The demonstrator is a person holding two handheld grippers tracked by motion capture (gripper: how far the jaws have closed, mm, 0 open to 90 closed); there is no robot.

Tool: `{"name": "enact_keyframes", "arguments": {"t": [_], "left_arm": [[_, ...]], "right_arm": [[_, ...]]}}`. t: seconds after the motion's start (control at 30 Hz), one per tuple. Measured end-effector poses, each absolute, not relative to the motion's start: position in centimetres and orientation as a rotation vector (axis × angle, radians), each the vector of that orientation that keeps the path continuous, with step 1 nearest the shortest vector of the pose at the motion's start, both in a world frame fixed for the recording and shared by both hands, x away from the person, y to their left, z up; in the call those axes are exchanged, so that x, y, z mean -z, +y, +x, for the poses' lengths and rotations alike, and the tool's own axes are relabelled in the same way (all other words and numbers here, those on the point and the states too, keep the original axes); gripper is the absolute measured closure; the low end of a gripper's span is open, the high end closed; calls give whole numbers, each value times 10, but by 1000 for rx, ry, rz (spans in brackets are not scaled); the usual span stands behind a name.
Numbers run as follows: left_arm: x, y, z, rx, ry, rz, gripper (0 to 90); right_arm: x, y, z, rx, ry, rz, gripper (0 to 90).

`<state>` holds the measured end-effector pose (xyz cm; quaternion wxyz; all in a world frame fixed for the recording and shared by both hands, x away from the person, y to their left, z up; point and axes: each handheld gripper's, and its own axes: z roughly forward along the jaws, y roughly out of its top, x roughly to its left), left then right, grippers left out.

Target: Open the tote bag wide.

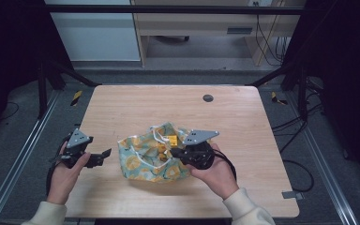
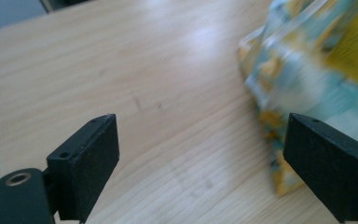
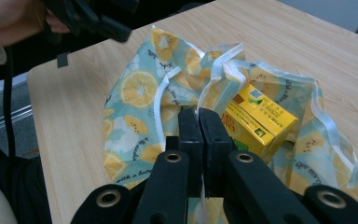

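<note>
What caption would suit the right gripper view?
Right hand-held gripper shut on the white handle of a lemon-print bag holding a yellow carton.

High view from above the near edge, looking forward and down over the whole light wooden table [image 1: 122,108], both gripper views low and close, facing across it, all three sharing the lemon-printed blue fabric bag [image 1: 143,157] [image 2: 307,88] [image 3: 140,93].

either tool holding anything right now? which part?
The right tool is shut on the lemon-print bag, pinching its white-trimmed rim beside the yellow carton. The left tool is open beside the bag, holding nothing.
</note>
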<state>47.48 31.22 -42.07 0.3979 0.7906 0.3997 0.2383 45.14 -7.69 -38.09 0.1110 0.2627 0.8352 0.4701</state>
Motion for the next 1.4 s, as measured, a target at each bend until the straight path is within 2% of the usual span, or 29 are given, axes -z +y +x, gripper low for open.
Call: {"name": "enact_keyframes", "arguments": {"t": [0.27,0.43,0.6,0.73,0.87,0.93,1.07,1.13,1.2,1.27,1.4], "left_arm": [[391,282,490,-564,904,2116,101],[389,265,502,-518,885,2197,104],[393,246,518,-508,882,2256,146],[394,240,524,-468,875,2277,242],[399,237,524,-446,869,2327,298],[406,237,521,-427,865,2360,363],[412,241,514,-412,838,2366,653],[413,244,511,-409,823,2368,769],[413,247,506,-414,812,2349,836],[410,250,500,-428,798,2335,872],[403,258,484,-473,785,2254,880]], "right_arm": [[385,-78,449,-1388,2461,773,884],[387,-78,448,-1386,2469,769,881],[389,-77,448,-1385,2479,759,879],[389,-78,448,-1380,2481,763,877],[390,-78,448,-1375,2483,763,876],[391,-78,448,-1370,2488,758,874],[392,-78,447,-1362,2494,763,872],[392,-79,446,-1358,2493,763,873],[392,-81,444,-1361,2486,764,876],[391,-84,441,-1363,2477,761,879],[389,-92,433,-1368,2462,755,882]]}}
